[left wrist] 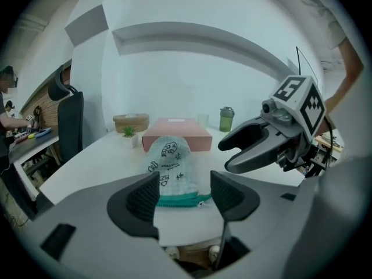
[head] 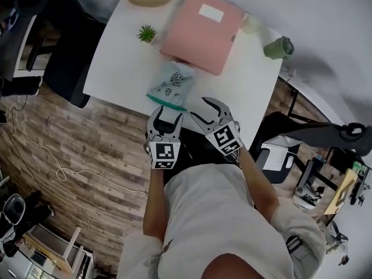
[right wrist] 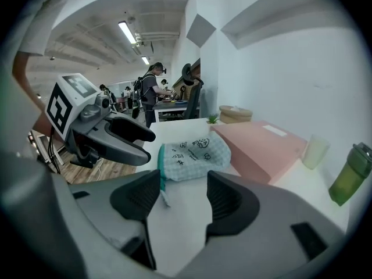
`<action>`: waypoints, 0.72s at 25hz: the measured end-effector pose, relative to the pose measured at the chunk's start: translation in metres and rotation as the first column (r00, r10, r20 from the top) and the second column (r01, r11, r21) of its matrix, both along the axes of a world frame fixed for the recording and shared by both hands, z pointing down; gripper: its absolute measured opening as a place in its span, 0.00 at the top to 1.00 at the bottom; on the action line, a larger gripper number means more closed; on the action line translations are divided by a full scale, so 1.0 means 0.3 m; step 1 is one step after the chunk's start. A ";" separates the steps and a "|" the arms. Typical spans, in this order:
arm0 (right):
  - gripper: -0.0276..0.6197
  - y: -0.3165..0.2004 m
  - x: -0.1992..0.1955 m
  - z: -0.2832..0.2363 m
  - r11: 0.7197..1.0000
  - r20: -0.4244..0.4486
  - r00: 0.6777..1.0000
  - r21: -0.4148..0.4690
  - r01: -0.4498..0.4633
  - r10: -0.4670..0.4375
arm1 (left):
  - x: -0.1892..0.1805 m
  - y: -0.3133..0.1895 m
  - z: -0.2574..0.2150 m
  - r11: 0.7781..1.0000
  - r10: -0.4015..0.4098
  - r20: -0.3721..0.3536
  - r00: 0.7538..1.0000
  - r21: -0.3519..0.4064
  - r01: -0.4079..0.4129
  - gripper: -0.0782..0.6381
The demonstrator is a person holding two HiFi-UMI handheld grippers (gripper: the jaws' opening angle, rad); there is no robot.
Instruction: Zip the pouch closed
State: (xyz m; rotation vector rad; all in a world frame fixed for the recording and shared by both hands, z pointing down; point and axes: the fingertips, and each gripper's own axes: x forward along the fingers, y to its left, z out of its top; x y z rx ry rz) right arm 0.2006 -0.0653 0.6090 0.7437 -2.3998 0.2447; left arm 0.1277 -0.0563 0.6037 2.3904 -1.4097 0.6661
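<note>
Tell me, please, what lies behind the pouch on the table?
A pink box lies right behind the pouch; the pouch covers part of its front wall, so whether they touch cannot be seen.

A white table (head: pixel 116 57) is being flanked by a black office chair (head: pixel 67 68). The wood-plank floor (head: pixel 87 138) is being crossed by a white cable (head: pixel 58 170). The room is being enclosed by pale walls (left wrist: pixel 192 80) and lit by ceiling strip lights (right wrist: pixel 127 32).
</note>
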 end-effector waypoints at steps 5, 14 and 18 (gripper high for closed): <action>0.69 0.024 -0.018 0.062 0.998 -0.018 0.998 -0.020 0.062 -0.062 | 0.018 0.038 0.093 0.998 -0.001 0.001 1.000 -0.063 0.001 0.53; 0.76 0.059 -0.058 0.146 0.985 -0.071 0.984 -0.059 0.162 -0.166 | 0.045 0.077 0.192 0.990 0.024 0.018 1.000 -0.138 -0.021 0.58; 0.85 0.057 -0.072 0.168 0.983 -0.054 0.983 -0.070 0.172 -0.176 | 0.065 0.081 0.211 0.988 0.049 0.013 0.999 -0.150 -0.046 0.62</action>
